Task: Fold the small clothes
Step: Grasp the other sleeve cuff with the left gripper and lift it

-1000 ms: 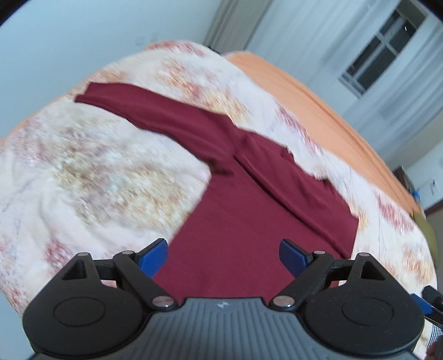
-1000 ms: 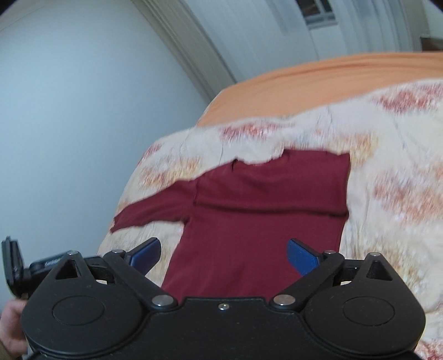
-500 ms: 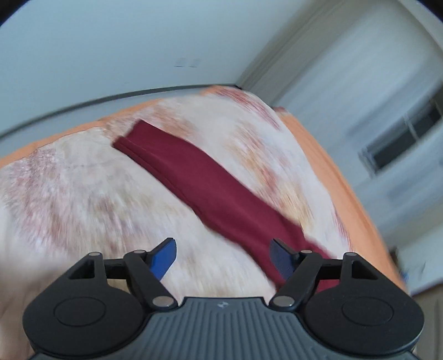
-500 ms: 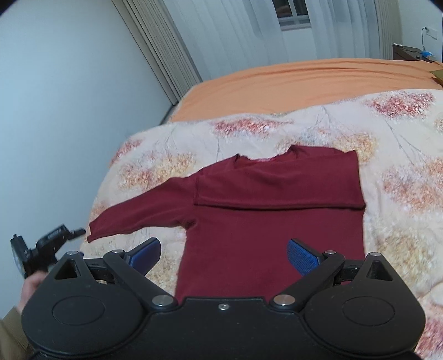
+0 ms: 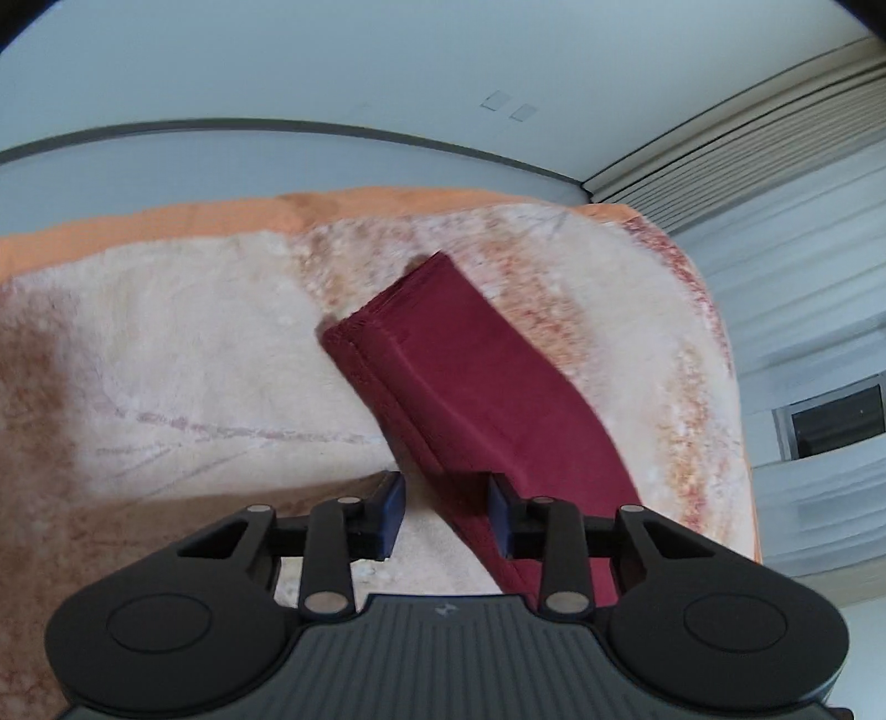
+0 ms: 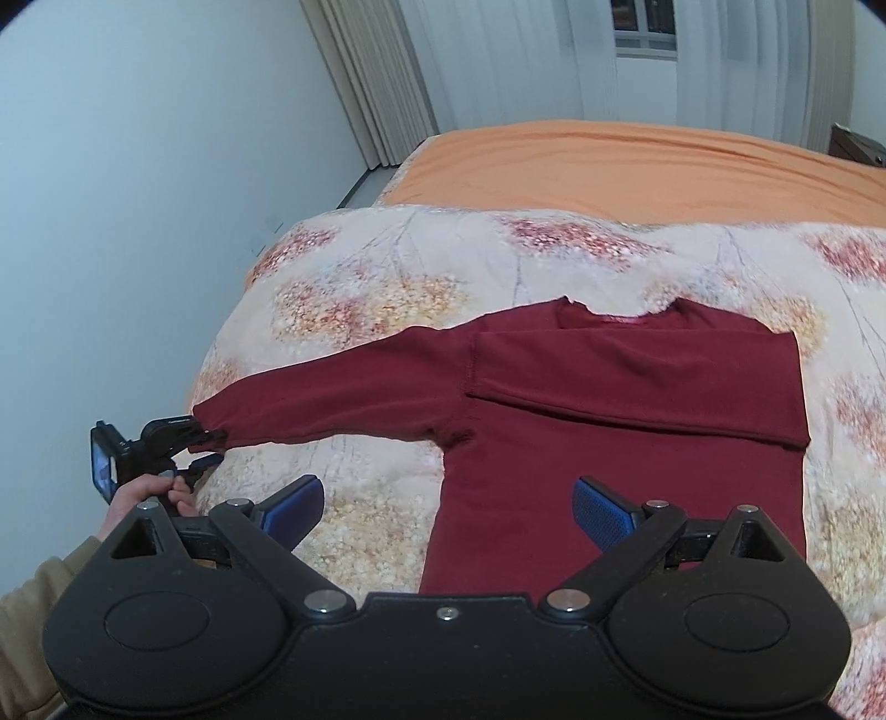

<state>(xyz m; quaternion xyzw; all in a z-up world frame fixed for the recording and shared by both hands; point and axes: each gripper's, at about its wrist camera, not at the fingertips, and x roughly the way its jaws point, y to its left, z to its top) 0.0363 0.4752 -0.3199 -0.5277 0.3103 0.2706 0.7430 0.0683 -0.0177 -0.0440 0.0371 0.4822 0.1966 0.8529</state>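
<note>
The left gripper (image 5: 446,508) has swung out from over the shirt's body to the sleeve (image 5: 476,387), and its jaws have just been closing.

The red shirt (image 6: 620,421) lies flat on the flowery blanket (image 6: 387,266) — one sleeve is already folded across the chest, the other sticks out. The left gripper's jaws are narrow around that sleeve's edge, not yet pinching. The right gripper (image 6: 448,512) hangs wide and empty above the shirt. The orange bed sheet (image 6: 637,160), curtains (image 6: 498,66) and a window (image 6: 645,25) lie beyond.

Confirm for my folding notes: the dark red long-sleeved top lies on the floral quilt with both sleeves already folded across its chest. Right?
Not quite. Only one sleeve of the dark red long-sleeved top is folded across the chest; the other sleeve stretches out over the floral quilt toward the left claw. The right wrist view shows it.
</note>
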